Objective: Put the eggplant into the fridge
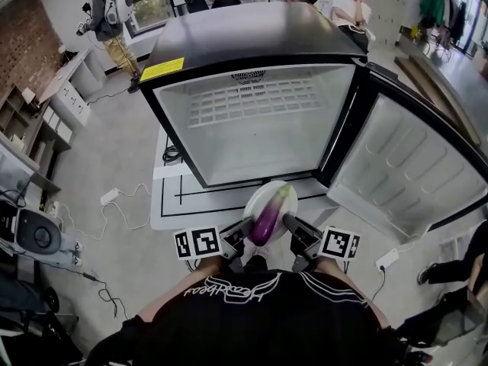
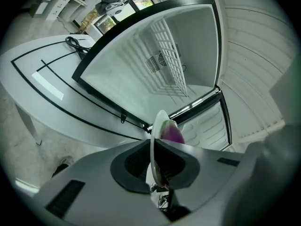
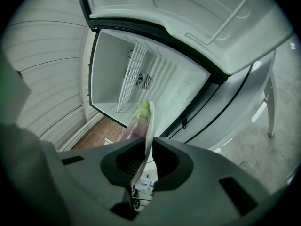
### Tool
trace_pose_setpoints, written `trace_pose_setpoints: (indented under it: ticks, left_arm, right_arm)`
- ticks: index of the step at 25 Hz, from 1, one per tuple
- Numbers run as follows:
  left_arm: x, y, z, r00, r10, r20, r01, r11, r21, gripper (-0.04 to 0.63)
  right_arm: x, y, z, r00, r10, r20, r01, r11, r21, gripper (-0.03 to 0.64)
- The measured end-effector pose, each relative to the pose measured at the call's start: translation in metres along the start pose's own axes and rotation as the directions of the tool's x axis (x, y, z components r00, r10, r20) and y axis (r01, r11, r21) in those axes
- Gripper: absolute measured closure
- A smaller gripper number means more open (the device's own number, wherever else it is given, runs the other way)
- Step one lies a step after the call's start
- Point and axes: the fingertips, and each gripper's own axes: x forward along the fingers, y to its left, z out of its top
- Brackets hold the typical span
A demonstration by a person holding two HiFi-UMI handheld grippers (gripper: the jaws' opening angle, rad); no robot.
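A purple eggplant (image 1: 268,218) with a green stem lies on a white plate (image 1: 256,200) held just in front of the open fridge (image 1: 255,124). My left gripper (image 1: 242,237) is shut on the plate's left rim and my right gripper (image 1: 293,233) is shut on its right rim. In the left gripper view the plate (image 2: 154,149) runs edge-on between the jaws with the eggplant (image 2: 173,133) behind it. Seen from the right gripper view, the plate (image 3: 145,142) is likewise pinched, with the eggplant (image 3: 135,122) on its left. The fridge's white inside holds nothing but a wire shelf (image 1: 252,101).
The fridge door (image 1: 408,166) stands swung open at the right. The fridge rests on a white table (image 1: 169,204) with black lines and a cable (image 1: 171,155). Several people (image 1: 107,14) stand at the back. Shelves (image 1: 30,128) and equipment (image 1: 34,235) line the left.
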Motion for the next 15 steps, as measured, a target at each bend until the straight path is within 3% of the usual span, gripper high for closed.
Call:
trace_pose_setpoints:
  ticks: [11, 15]
  left_arm:
    - [0.024, 0.020, 0.053, 0.999, 0.031, 0.014, -0.030, 0.999, -0.026, 0.568]
    - [0.032, 0.024, 0.066, 0.999, 0.035, 0.015, -0.035, 0.999, -0.005, 0.568]
  right_arm:
    - [0.050, -0.009, 0.038, 1.000, -0.016, -0.025, 0.015, 0.999, -0.047, 0.572]
    - [0.061, -0.013, 0.048, 1.000, -0.018, -0.022, 0.017, 0.998, -0.054, 0.572]
